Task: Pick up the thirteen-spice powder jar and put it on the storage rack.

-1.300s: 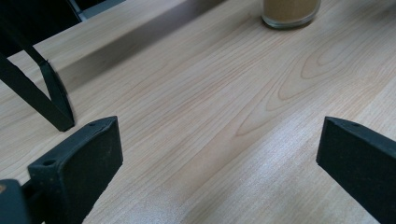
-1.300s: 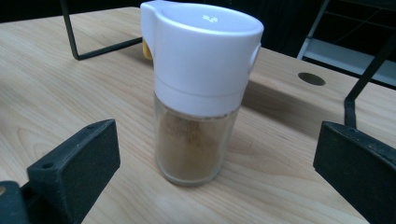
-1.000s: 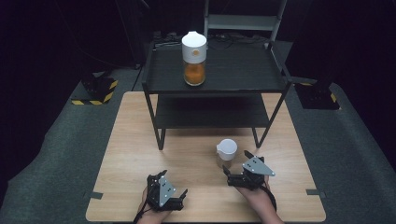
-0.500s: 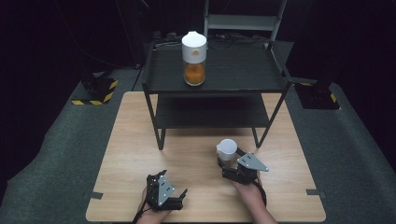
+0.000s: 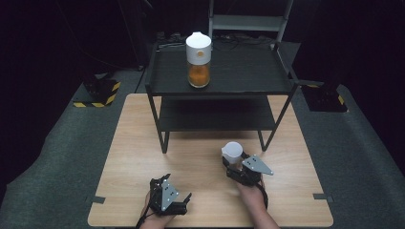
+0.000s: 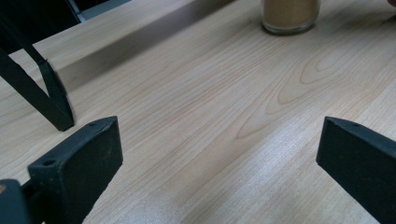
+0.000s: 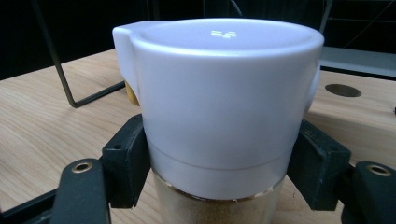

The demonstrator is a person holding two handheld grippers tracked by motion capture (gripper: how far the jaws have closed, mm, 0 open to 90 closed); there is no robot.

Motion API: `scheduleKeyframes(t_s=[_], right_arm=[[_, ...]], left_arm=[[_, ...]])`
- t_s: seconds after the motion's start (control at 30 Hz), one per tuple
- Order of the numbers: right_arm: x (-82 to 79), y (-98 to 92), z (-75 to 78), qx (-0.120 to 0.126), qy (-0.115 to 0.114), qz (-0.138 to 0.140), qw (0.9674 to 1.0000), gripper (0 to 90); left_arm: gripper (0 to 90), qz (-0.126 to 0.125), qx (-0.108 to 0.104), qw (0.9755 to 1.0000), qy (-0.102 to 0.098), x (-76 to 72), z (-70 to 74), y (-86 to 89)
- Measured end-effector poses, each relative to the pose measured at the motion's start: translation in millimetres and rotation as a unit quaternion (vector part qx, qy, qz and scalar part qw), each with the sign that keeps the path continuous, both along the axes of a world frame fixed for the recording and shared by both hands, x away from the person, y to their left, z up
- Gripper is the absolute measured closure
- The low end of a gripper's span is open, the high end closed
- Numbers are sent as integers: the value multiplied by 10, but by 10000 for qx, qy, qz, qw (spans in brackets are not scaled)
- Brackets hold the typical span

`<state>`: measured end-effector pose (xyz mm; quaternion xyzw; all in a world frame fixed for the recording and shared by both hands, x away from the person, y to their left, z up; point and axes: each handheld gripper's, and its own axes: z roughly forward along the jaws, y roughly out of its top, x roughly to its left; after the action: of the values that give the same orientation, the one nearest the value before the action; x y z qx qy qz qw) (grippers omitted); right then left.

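A small jar with a white lid and tan powder stands on the wooden table, just in front of the shelf's right leg. My right gripper has just been closing on it. In the right gripper view both pads press the lower edge of the jar's lid. My left gripper rests near the table's front edge, wide open with nothing between its jaws. It looks toward the jar.
A black two-tier shelf stands at the back of the table. On its top tier is a taller jar with a white lid and orange contents. One shelf leg stands at left in the left gripper view.
My right gripper has moved forward and left to the small jar, and its jaws have closed around the lid. The left gripper has stayed where it was.
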<state>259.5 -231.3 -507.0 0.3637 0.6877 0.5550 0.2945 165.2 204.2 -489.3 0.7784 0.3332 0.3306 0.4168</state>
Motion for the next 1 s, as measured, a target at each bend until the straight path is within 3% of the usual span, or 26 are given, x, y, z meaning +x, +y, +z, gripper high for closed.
scheduleKeyframes(t_s=[0.27, 0.53, 0.67, 1.0], right_arm=[[-47, -32, 107, -95, -74, 60, 9999, 301], [-240, -154, 188, 16, -232, 77, 9997, 301], [-323, -220, 231, -12, -285, 91, 9996, 302], [-526, -348, 498, 61, -539, 113, 9985, 301]], left_arm=[[6, 8, -60, 10000, 13, 6, 0, 23], [6, -10, 23, 10000, 24, 10, 9, -3], [6, -26, -37, 10000, 25, 15, 2, 13], [6, -45, 17, 10000, -5, 8, 1, 4]])
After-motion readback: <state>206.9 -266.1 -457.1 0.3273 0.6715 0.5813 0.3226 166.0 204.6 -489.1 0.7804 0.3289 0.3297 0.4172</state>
